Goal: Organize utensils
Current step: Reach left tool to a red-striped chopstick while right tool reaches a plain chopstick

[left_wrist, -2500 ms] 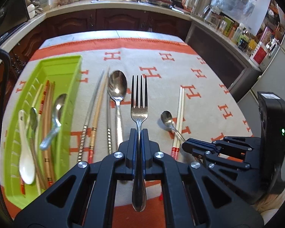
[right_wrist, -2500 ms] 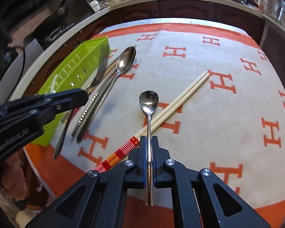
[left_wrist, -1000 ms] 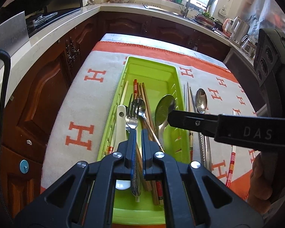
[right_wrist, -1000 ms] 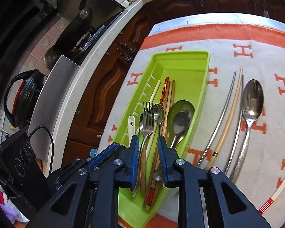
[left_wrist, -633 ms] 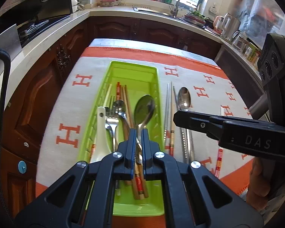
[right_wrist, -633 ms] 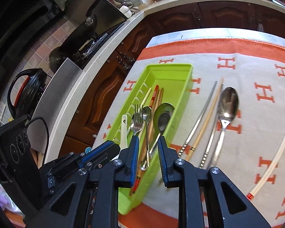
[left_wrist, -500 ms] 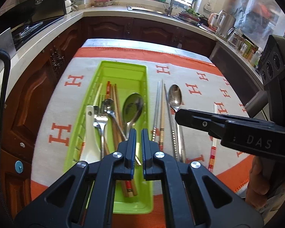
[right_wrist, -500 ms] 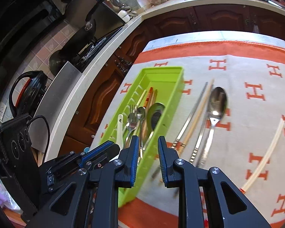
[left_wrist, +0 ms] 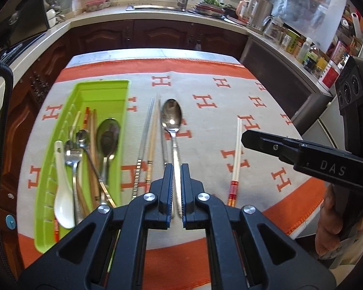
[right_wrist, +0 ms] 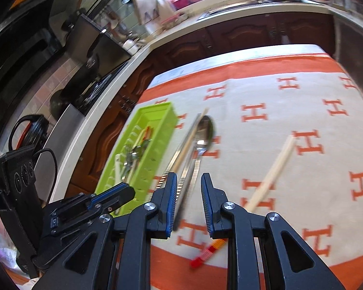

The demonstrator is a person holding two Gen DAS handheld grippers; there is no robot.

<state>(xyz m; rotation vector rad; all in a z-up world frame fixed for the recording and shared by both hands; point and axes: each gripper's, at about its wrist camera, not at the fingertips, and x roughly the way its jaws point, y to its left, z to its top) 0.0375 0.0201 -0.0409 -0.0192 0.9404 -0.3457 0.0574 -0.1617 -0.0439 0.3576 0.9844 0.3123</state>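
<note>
Both my grippers have swung away from the green tray (left_wrist: 123, 130) toward the middle of the cloth since a second ago; the fork (left_wrist: 72, 154) and the small spoon (left_wrist: 82, 138) that I carried two and a half seconds ago now lie inside the tray, beside the white ceramic spoon (left_wrist: 61, 193), the wooden chopsticks (left_wrist: 92, 130) and a larger steel spoon (left_wrist: 107, 136); my left gripper (left_wrist: 177, 169) is closed down to a narrow slit and holds nothing; below it, on the cloth, lies the handle of the big steel spoon (left_wrist: 172, 118); my right gripper (right_wrist: 188, 178) stands part-way open, with a clear gap between its blue pads and nothing clamped in it; through that gap, in its own view, I see the big spoon and the metal chopsticks (right_wrist: 181, 159), though that view is blurred; on the orange-and-cream cloth (left_wrist: 217, 101) the metal chopsticks and one tan chopstick (left_wrist: 152, 140) lie just beside the tray's right wall, roughly parallel to it; the big spoon lies just right of them, bowl pointing away from me; the pale chopsticks with red-striped ends (left_wrist: 236, 154) lie well apart to the right, under the tip of my right gripper as the left camera sees it; part of my right hand (left_wrist: 331, 227) shows at the frame's edge.
</note>
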